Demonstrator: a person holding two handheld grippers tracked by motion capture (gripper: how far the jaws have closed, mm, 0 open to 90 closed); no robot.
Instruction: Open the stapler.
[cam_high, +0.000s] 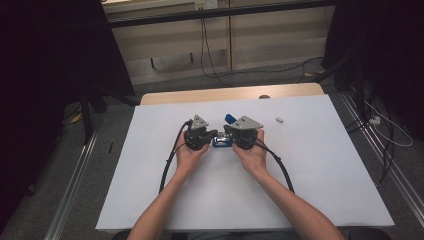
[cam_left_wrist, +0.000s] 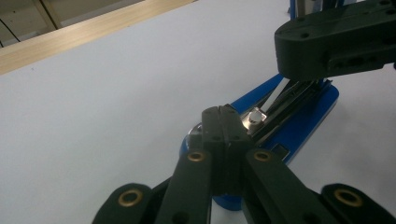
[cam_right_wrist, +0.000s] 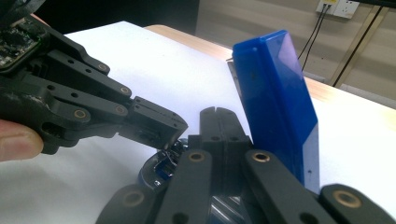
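Forearms low in my high view. Left hand-held gripper (cam_high: 212, 135) and right hand-held gripper (cam_high: 227, 133), jaws pressed together, meet over the blue stapler (cam_left_wrist: 299, 123) mid-worktop (cam_high: 300, 170). I judge it opened, lid (cam_right_wrist: 275, 102) raised; reloading still ahead.

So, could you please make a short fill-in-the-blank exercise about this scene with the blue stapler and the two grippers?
1. The stapler between the two grippers is ____ in colour.
2. In the right gripper view the stapler's top arm is swung ____.
3. The jaws of the left gripper are ____.
4. The small white object lies on the table beyond the ____ gripper.

Missing words: blue; open; shut; right
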